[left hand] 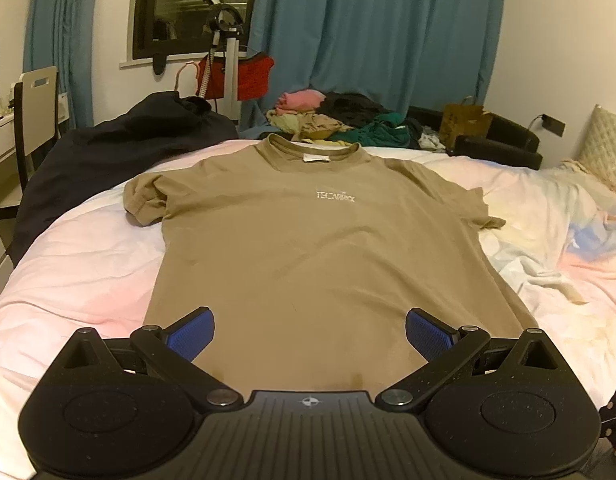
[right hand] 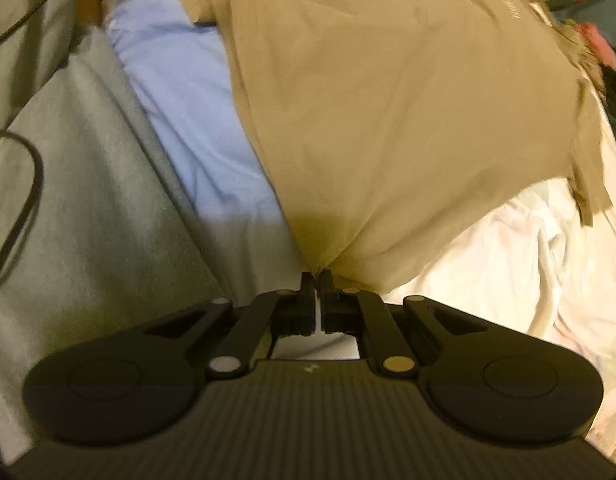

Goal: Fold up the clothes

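Observation:
A tan T-shirt (left hand: pixel 308 248) lies flat, front up, on the bed, collar at the far end and hem towards me. My left gripper (left hand: pixel 310 334) is open and empty, its blue pads (left hand: pixel 192 336) spread wide just above the hem. In the right wrist view the same T-shirt (right hand: pixel 388 100) fills the upper middle. My right gripper (right hand: pixel 318 278) is shut on a bottom corner of the shirt's hem, and the cloth puckers into the closed fingertips.
The bed has a pale pink and white sheet (left hand: pixel 76 276). A dark garment (left hand: pixel 120 152) lies at the far left. A pile of mixed clothes (left hand: pixel 340 120) sits beyond the collar. A grey cloth (right hand: pixel 88 200) and a black cable (right hand: pixel 28 184) lie left of the right gripper.

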Available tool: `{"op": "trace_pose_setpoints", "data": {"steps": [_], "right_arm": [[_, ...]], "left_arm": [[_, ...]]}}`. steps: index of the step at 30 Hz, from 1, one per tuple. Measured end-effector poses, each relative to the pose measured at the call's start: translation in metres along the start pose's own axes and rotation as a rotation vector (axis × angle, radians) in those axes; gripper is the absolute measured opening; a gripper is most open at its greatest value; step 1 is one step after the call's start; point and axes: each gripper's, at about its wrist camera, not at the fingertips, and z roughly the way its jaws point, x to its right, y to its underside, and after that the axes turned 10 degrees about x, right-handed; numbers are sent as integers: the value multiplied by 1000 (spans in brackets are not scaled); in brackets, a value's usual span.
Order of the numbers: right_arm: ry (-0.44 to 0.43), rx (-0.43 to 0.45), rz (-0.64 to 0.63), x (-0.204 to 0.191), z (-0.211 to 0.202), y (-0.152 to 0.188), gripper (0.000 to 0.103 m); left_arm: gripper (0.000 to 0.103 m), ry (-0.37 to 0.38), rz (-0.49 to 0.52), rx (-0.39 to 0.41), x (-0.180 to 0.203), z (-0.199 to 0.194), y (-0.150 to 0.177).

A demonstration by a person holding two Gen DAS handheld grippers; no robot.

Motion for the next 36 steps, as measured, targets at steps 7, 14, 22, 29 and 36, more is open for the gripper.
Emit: {"op": "trace_pose_setpoints", "data": {"steps": [7,14,22,29,36], "right_arm": [[-2,269,389,36,-58,-10,53],[209,575,584,57,-84,-49,103],[387,847,885,92,-76,-75,103],[449,949,879,72,-44,-68,103],[429,873,916,65,-18,-59,103]], "left_arm": [[103,25,-3,34,4,-9,-4],[103,13,-38,92,1,-20,-12],[103,-42,-69,161,-12,-28,-19],[103,-58,-71,176,-16,-22,-19],[103,-56,-60,148,-12,-12,-18]]}}
